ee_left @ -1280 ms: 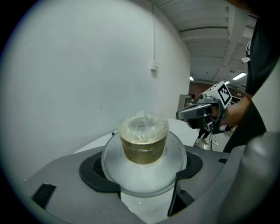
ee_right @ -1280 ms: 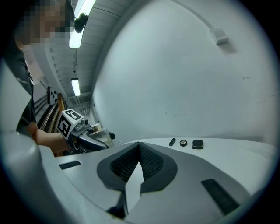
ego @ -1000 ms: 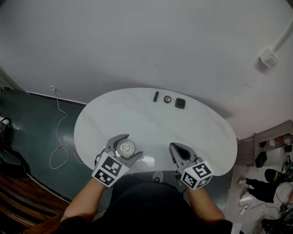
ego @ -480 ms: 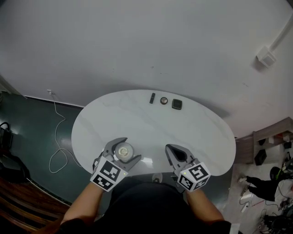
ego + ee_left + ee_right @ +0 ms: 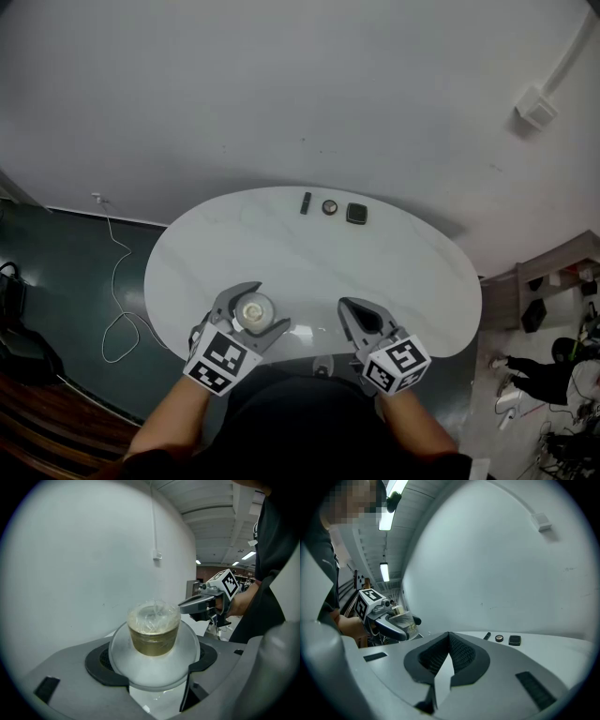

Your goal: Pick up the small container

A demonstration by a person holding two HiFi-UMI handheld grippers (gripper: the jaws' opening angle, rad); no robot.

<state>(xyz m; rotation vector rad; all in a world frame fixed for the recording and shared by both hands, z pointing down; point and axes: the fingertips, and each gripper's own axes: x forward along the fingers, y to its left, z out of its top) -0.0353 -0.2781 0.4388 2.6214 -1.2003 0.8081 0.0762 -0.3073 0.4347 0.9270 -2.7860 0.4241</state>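
Observation:
The small container (image 5: 251, 307) is a clear cup with a film-covered top and a wide round base. It sits between the jaws of my left gripper (image 5: 267, 304), which is shut on it near the table's front edge. In the left gripper view the container (image 5: 153, 632) stands upright, and both pads of the left gripper (image 5: 154, 662) press its base. My right gripper (image 5: 347, 307) is to the right, shut with nothing in it. In its own view the right gripper (image 5: 449, 637) has its tips meeting, and the container (image 5: 406, 620) shows at the left.
The white oval table (image 5: 403, 272) carries a black stick (image 5: 305, 202), a round item (image 5: 329, 206) and a black square item (image 5: 356, 213) at its far edge. A white cable (image 5: 117, 281) lies on the dark floor to the left. A white wall stands behind.
The head view has shifted a little, so the table's far items sit lower left in the picture. Both grippers keep their places, and the left one still holds the container.

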